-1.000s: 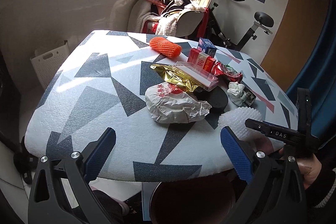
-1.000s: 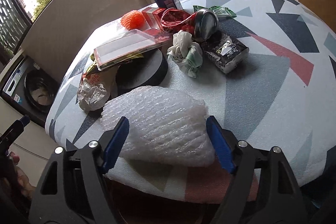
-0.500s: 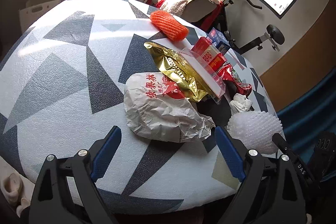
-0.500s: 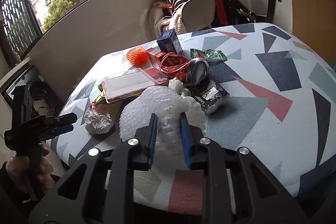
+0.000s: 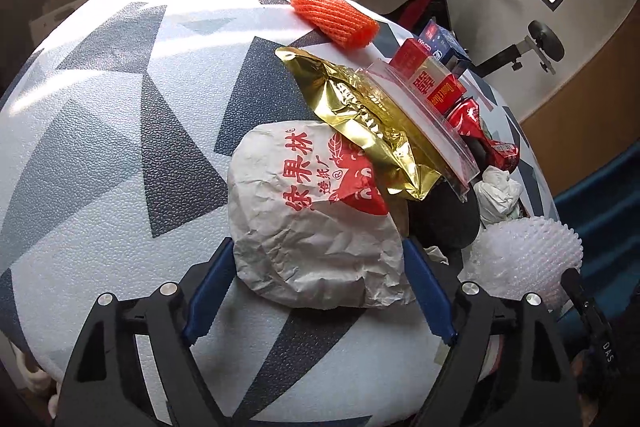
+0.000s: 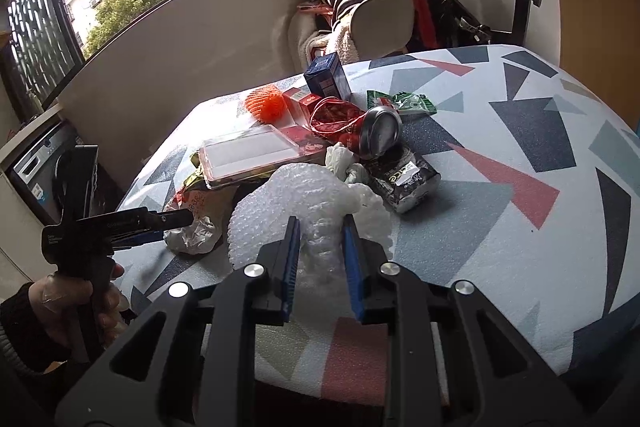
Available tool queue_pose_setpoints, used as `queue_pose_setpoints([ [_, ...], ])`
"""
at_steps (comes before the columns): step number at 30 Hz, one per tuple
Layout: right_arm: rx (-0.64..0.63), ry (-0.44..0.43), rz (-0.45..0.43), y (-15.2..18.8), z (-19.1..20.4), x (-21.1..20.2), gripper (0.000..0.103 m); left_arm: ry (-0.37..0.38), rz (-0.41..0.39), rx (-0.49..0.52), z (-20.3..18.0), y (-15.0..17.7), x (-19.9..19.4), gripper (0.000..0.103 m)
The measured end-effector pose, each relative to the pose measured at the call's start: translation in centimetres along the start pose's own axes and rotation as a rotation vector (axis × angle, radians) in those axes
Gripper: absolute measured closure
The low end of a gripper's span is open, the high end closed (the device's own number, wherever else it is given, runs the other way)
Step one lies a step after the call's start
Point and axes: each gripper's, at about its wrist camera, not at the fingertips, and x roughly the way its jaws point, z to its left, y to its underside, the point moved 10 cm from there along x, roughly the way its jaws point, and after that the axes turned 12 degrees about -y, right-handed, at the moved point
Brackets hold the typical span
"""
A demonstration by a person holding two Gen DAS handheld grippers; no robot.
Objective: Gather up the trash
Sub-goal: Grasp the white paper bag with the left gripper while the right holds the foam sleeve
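Trash lay heaped on the patterned table (image 6: 520,131); a second earlier the right gripper (image 6: 320,247) had stood wide around the white foam netting (image 6: 304,203), but now it was pinched narrow on it, so that piece seemed ready to lift. The left gripper (image 5: 318,287), previously hovering short, now straddled the crumpled paper wrapper (image 5: 312,227) with jaws wide, unclosed. Any bin stayed unseen, and a dark item under the gold foil bag (image 5: 360,123) was hard to identify
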Motion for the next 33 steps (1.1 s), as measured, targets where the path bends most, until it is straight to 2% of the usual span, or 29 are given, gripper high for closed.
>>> queue_pose_setpoints([
  [6, -0.001, 0.001, -0.015, -0.2, 0.8, -0.7, 0.079, -0.038, -0.036, 0.087, 1.1, 1.2, -3.1, 0.035],
  [10, -0.021, 0.001, -0.018, -0.2, 1.7, -1.2, 0.079, -0.065, -0.061, 0.107, 2.2, 2.2, -5.0, 0.035],
  [13, -0.027, 0.004, -0.013, 0.1, 2.2, -1.6, 0.079, -0.103, -0.060, 0.092, 3.5, 2.9, -5.5, 0.035],
  [15, -0.032, 0.008, -0.011, 0.3, 2.5, -2.0, 0.079, -0.160, -0.064, 0.112, 4.2, 3.1, -5.5, 0.036],
  [17, -0.036, 0.010, -0.009, 0.6, 2.7, -2.3, 0.079, -0.192, -0.086, 0.144, 4.3, 2.7, -6.0, 0.037],
  [20, -0.041, 0.015, -0.008, 0.9, 3.1, -2.9, 0.079, -0.197, -0.154, 0.179, 3.5, 1.2, -8.0, 0.037],
  [23, -0.041, 0.022, -0.014, 1.0, 3.3, -3.4, 0.079, -0.224, -0.189, 0.173, 3.7, -0.1, -9.8, 0.037],
  [25, -0.039, 0.028, -0.016, 1.0, 3.3, -3.8, 0.079, -0.249, -0.170, 0.159, 4.8, -0.2, -9.7, 0.037],
  [28, -0.039, 0.028, -0.015, 1.0, 3.5, -3.9, 0.079, -0.308, -0.093, 0.161, 6.8, 1.0, -7.8, 0.037],
  [31, -0.049, 0.022, -0.016, 1.1, 3.9, -4.1, 0.079, -0.342, -0.088, 0.128, 8.8, 1.6, -7.6, 0.037],
  [33, -0.052, 0.021, -0.014, 1.2, 4.1, -4.2, 0.079, -0.330, -0.087, 0.056, 10.3, 1.7, -7.9, 0.037],
])
